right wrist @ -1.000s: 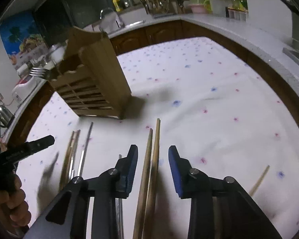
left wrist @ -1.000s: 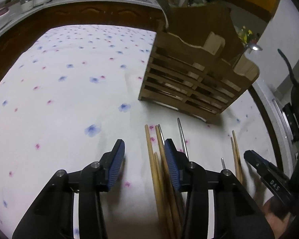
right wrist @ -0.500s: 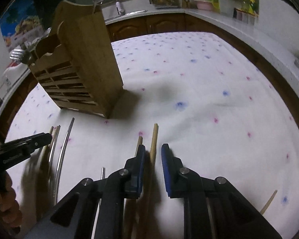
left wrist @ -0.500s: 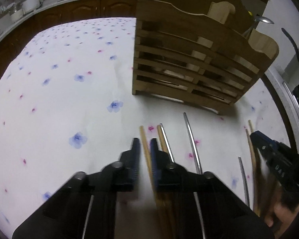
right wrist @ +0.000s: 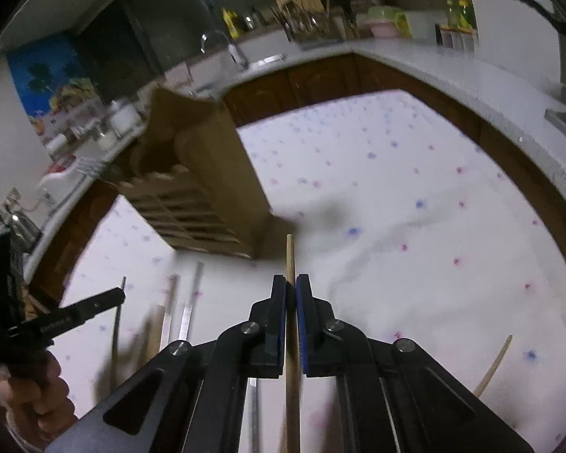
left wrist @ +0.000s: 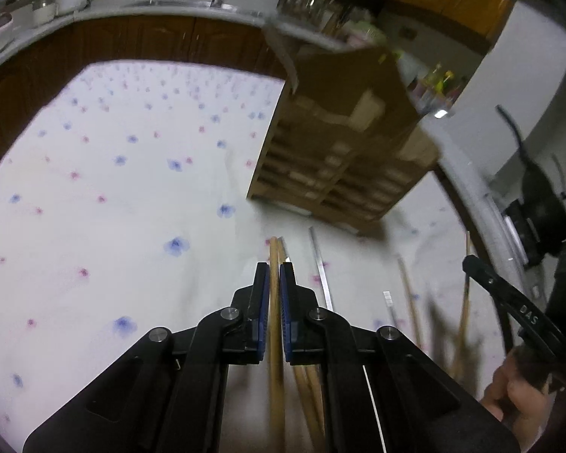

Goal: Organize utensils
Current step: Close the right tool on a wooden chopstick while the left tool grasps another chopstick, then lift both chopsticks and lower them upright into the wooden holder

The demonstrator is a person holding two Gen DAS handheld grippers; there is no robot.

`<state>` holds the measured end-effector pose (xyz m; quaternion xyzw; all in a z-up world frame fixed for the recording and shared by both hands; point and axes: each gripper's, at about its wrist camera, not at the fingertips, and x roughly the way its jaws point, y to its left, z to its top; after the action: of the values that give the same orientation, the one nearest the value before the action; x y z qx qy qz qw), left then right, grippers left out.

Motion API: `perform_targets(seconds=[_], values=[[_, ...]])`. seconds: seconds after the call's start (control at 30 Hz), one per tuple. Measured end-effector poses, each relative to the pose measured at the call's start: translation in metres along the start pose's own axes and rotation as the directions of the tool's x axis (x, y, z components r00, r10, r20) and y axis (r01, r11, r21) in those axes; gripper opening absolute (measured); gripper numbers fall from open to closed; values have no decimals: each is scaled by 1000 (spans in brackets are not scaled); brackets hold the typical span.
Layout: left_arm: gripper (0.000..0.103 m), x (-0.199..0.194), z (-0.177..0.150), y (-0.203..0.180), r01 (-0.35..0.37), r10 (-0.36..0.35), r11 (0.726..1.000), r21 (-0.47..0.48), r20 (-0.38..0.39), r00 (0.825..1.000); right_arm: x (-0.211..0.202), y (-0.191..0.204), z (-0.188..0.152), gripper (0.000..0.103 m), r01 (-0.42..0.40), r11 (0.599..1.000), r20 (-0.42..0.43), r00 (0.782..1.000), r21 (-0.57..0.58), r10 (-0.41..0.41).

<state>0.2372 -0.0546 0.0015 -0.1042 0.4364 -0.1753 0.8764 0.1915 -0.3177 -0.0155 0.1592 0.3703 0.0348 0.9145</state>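
Now pinches down, at the left gripper, to a narrow slit on one left-held chopstick, gripped lengthwise so its tip pokes out just past the blue pads at lower centre of the left view. Does the same at the right gripper: almost closed on a right-held chopstick, shaft running straight up between the jaws at lower centre of the right view. Holds each stick along the finger axis, probably so as to drop it end-first into a slot.

Leaves further wooden chopsticks and metal chopsticks lying on the flowered tablecloth at lower right of the left view. Shows the metal ones again at lower left of the right view, and a stray stick at lower right. Places the wooden holder at upper right of centre in the left view and left of centre in the right view, standing on the cloth, well ahead of both tools. Blurs it too much to tell which slots are filled.

Differs from a second ago in the jaws: wide then, straddling the sticks, nearly shut now. Differs from half a second ago in framing: holder smaller and farther up, right-held tip seemingly clear of the cloth, which suggests both tools rising with their loads.
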Motion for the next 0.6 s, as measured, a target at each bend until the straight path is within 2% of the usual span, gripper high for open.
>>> perform_targets(seconds=[0.3, 0.47, 0.6], values=[[5, -80, 15, -4, 66, -67, 998, 11, 153, 986, -68, 27, 16, 5, -82, 996, 144, 986, -30, 85], [5, -108, 17, -5, 76, -77, 997, 13, 206, 975, -95, 36, 26, 5, -103, 993, 214, 971, -52, 111], [5, -115, 19, -3, 74, -74, 997, 10, 228, 971, -106, 43, 32, 5, -106, 992, 245, 962, -69, 120]])
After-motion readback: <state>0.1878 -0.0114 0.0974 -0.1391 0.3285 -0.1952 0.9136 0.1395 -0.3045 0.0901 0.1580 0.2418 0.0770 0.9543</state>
